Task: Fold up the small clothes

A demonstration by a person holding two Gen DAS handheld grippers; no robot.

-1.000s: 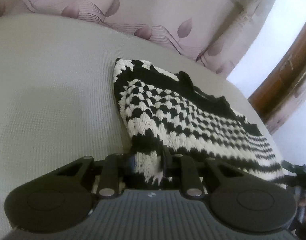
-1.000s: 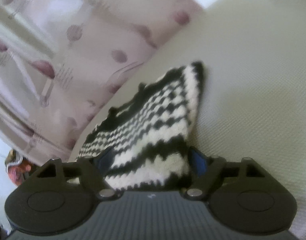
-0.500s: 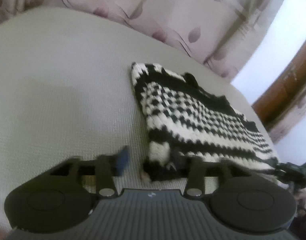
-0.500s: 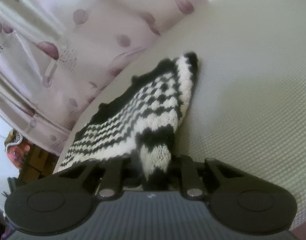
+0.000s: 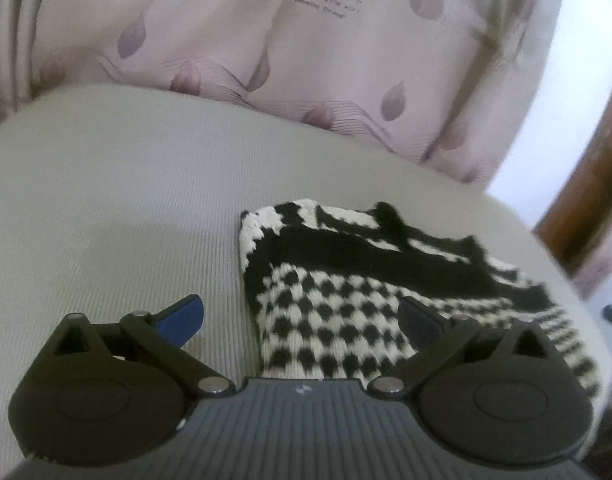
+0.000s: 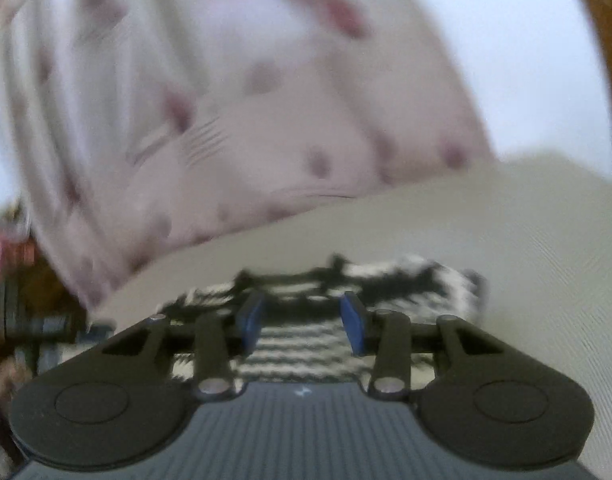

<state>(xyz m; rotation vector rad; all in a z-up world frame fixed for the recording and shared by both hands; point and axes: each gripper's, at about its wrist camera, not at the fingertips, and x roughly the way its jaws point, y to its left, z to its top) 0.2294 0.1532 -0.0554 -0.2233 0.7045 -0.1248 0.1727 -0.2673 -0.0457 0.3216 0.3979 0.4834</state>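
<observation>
Your left gripper point(image 5: 302, 320) is spread wide, jaws just finished opening, nothing pinched. Blue pads point(image 5: 182, 318) sit well apart: the left one hangs over bare fabric, the right one over the garment without pressing it.

The knitted sweater point(image 5: 346, 300) (black and white, checker pattern with a solid black band and stripes toward its far side) lies folded flat on the beige cushion point(image 5: 126, 208). In your left wrist view it sits toward the right side of the cushion, its right end close to the cushion's right edge. Its left edge runs between the two left fingers.

Your right gripper point(image 6: 302, 320) is partly open, jaws just been opening again. Blue pads point(image 6: 252, 320) stand apart with the striped knit seen in the gap below them. No pinch visible, cloth lies flat under them (frame is motion-blurred, so contact with the cloth I cannot tell for sure). In the right wrist view the sweater point(image 6: 306, 344) lies across the near part of the cushion point(image 6: 526, 248), running out to both sides behind the fingers.

Pink curtain point(image 5: 306, 60) with leaf print hangs behind the cushion's far edge. Brown wooden frame point(image 5: 586, 184) at the right of the left view.
</observation>
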